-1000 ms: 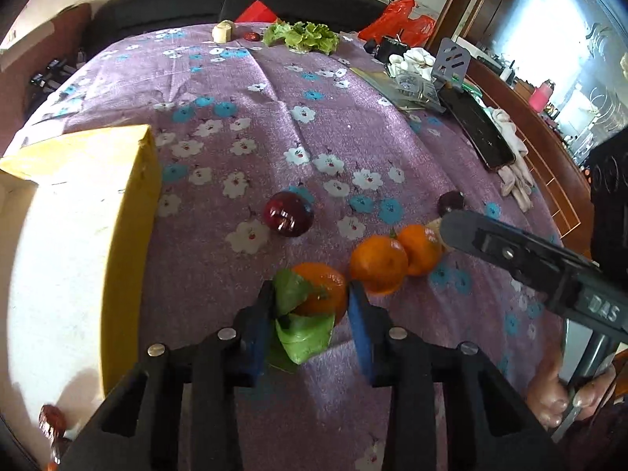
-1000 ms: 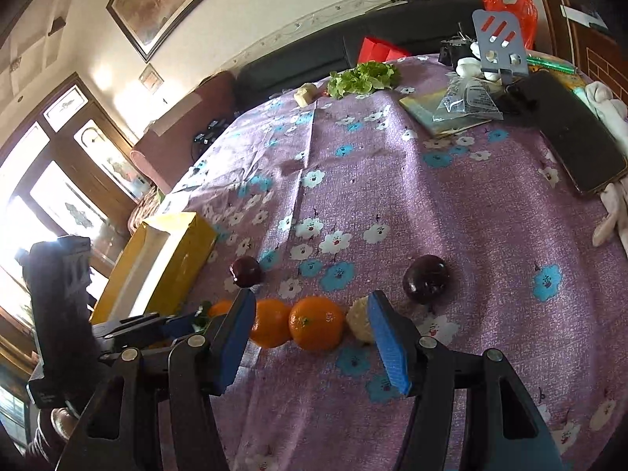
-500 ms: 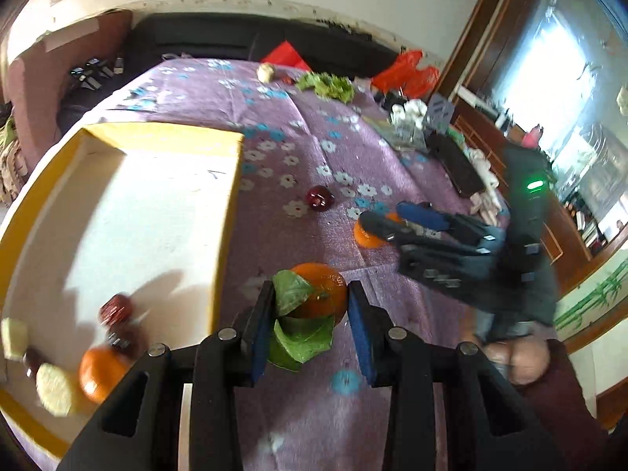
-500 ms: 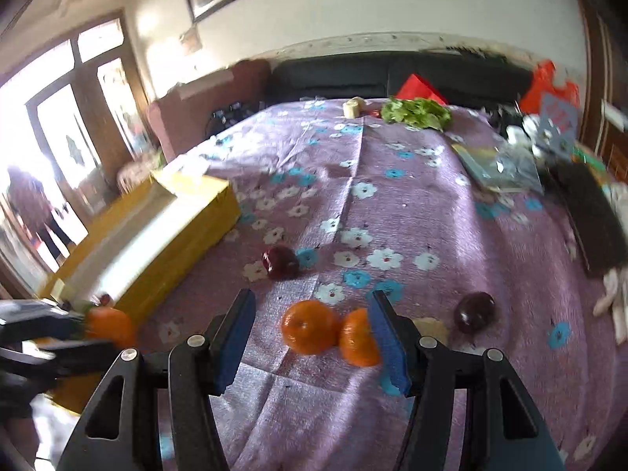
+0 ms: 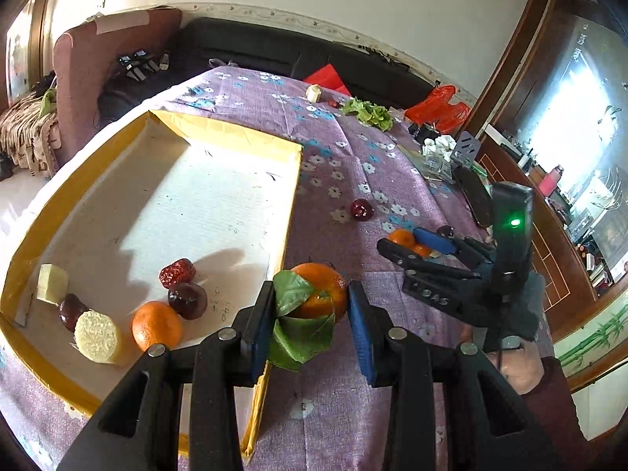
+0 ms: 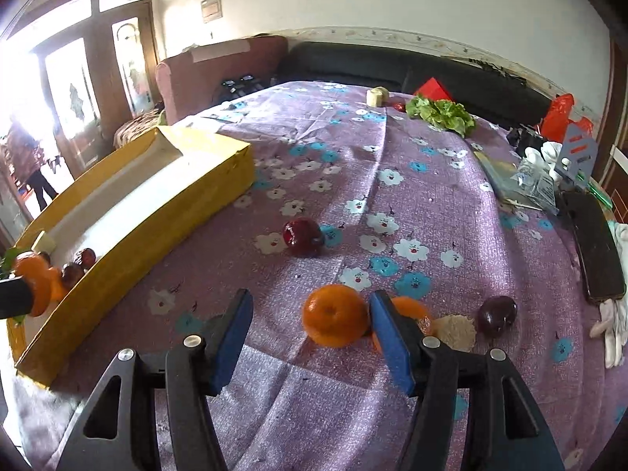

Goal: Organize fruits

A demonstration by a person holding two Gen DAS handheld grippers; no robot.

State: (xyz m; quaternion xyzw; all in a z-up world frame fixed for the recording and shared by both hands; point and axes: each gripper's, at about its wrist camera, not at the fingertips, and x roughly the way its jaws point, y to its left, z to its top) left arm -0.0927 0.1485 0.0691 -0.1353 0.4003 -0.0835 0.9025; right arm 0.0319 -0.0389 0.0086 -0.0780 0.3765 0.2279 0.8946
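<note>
Orange with leaves (image 5: 320, 288) clamped in left tongs (image 5: 310, 322), now carried to yellow box (image 5: 290, 212) edge, earlier over table. Right tongs (image 6: 310, 337) half-open, empty, now straddling loose orange (image 6: 335, 314) on table (image 6: 431, 204).

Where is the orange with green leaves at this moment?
In the left wrist view, the leafy orange is held in the left gripper, at the right wall of the yellow box.

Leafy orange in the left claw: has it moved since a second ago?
Yes. The leafy orange, clamped in the left claw, moved from beside the loose oranges to the yellow box wall.
</note>
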